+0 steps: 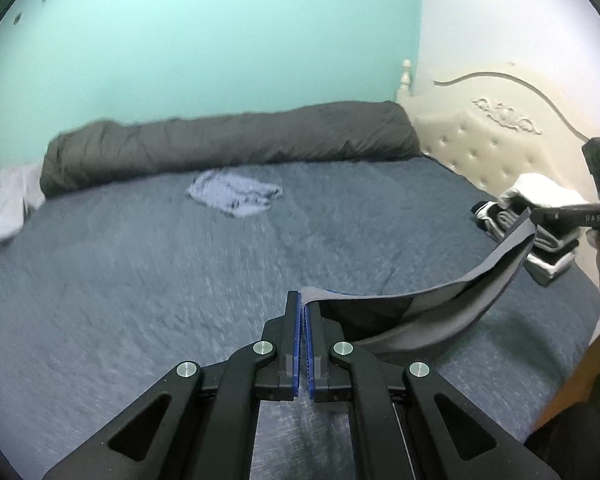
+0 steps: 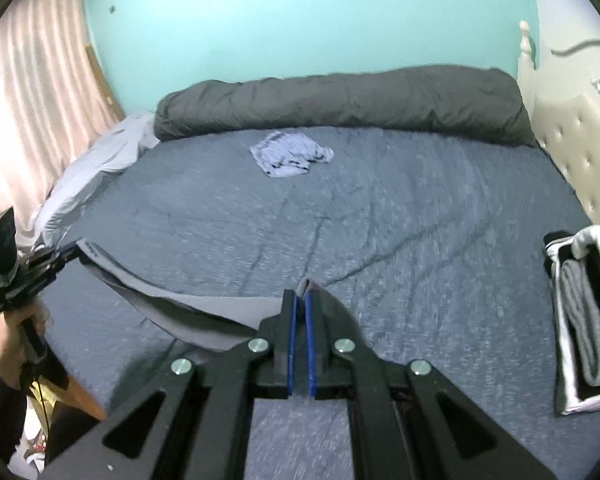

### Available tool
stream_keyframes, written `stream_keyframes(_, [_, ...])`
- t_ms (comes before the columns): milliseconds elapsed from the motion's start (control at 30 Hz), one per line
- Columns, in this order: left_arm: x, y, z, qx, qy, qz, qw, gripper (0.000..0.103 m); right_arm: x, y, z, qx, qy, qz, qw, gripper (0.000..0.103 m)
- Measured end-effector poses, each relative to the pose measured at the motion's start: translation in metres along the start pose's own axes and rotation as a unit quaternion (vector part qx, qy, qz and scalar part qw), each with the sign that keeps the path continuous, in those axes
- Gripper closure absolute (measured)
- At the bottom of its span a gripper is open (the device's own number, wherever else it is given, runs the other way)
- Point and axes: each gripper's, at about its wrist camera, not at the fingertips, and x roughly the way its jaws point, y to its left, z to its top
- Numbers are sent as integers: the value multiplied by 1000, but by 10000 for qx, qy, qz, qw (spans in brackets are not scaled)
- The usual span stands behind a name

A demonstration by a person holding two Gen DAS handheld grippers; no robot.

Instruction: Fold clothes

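Note:
A grey garment with a black panel (image 1: 440, 312) hangs stretched above the bed between both grippers. In the left wrist view my left gripper (image 1: 302, 304) is shut on one corner of it, and the cloth sags rightward up to my right gripper (image 1: 537, 214), which pinches the far corner. Seen from the right wrist, my right gripper (image 2: 301, 298) is shut on its corner of the grey garment (image 2: 204, 312). From there the cloth runs left to the left gripper (image 2: 73, 255). A crumpled pale blue garment (image 1: 236, 196) (image 2: 292, 156) lies farther back on the bed.
The bed has a blue-grey cover (image 1: 140, 280). A rolled dark grey duvet (image 2: 340, 100) lies along the far wall. A stack of folded clothes (image 2: 584, 320) sits by the padded headboard (image 1: 480, 148). White bedding (image 2: 96, 176) and a curtain (image 2: 32, 80) are on the left.

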Motion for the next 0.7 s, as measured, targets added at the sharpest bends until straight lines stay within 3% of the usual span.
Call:
stream_keyframes(133, [-14, -2, 6, 123, 87, -40, 9999, 101, -36, 12, 5, -21, -76, 167, 9998, 99])
stream_keyframes(333, [-30, -5, 14, 285, 246, -106, 9992, 101, -3, 0, -11, 366, 344, 414, 9979, 99])
stream_keyframes(433, [5, 1, 3, 176, 606, -192, 9978, 101, 14, -5, -19, 554, 552, 526, 9955, 99])
stream_keyframes(700, [119, 12, -28, -89, 1336, -293, 9906, 101, 117, -56, -34, 1170, 1061, 482, 9863, 99])
